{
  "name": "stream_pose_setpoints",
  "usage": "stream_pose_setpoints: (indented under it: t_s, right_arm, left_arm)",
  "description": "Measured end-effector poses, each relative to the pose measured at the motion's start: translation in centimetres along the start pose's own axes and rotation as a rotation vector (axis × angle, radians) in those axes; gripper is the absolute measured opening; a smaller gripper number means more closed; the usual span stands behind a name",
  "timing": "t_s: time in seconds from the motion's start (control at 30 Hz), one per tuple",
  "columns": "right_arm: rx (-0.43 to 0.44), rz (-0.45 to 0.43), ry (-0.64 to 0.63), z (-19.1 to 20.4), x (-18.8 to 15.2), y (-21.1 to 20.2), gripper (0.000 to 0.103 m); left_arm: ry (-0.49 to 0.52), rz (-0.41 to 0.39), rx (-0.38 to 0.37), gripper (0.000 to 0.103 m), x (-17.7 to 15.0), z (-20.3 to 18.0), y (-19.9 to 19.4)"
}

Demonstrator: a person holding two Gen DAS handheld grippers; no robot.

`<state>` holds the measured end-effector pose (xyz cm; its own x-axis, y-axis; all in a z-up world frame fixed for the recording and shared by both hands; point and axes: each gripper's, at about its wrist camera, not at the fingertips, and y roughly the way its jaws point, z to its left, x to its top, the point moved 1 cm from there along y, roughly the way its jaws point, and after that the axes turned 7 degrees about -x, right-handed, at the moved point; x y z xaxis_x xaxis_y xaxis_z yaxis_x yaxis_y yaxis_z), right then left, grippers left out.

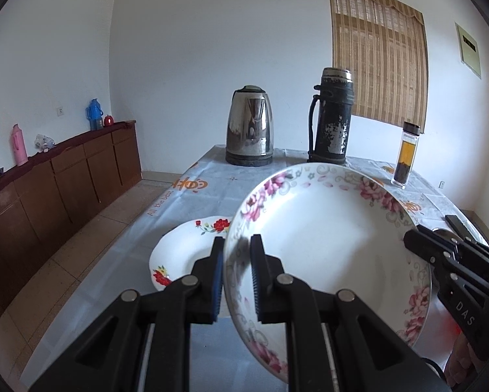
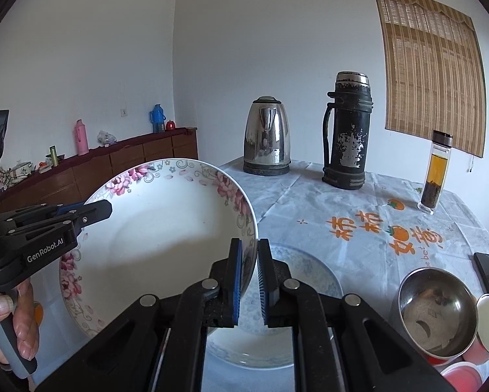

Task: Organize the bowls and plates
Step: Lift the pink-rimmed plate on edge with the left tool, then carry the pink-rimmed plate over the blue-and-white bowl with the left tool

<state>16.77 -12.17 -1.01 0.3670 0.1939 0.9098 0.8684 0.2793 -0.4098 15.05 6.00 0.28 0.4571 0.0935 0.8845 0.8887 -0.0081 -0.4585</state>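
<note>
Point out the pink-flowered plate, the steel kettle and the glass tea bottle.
pink-flowered plate [image 1: 326,261]: left wrist view, its white centre.
steel kettle [image 2: 267,140]: right wrist view, its shiny body.
glass tea bottle [image 2: 435,173]: right wrist view, its amber middle.

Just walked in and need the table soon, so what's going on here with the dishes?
A person is sorting dishes with a handheld gripper in each hand. Both the left gripper and the right gripper are clamped on opposite rims of one pink-flowered plate, held tilted above the table. A red-flowered plate and a blue-patterned plate lie on the cloth below it, and a steel bowl sits to the right.
</note>
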Motion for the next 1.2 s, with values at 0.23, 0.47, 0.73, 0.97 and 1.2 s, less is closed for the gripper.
stream_pose_setpoints:
  t_s: [0.23, 0.47, 0.73, 0.97, 1.2]
  right_arm:
    - [-0.005, -0.01, 0.016, -0.8, 0.8, 0.8, 0.01]
    - [-0.027, 0.004, 0.071, -2.8, 0.3, 1.4, 0.01]
    - [-0.084, 0.026, 0.075, -4.1, -0.5, 2.0, 0.01]
    - [-0.116, 0.042, 0.095, -5.1, -0.8, 2.3, 0.011]
    - [-0.149, 0.067, 0.095, -5.6, -1.2, 2.7, 0.011]
  left_arm:
    - [0.014, -0.014, 0.005, 0.012, 1.5, -0.6, 1.5]
    - [0.035, 0.011, -0.027, 0.012, 1.2, -2.2, 3.4]
    - [0.048, 0.022, -0.047, 0.012, 1.4, -3.7, 4.9]
    - [0.065, 0.019, -0.064, 0.012, 1.7, -4.7, 6.1]
    - [0.045, 0.036, -0.114, 0.013, 1.2, -4.7, 7.6]
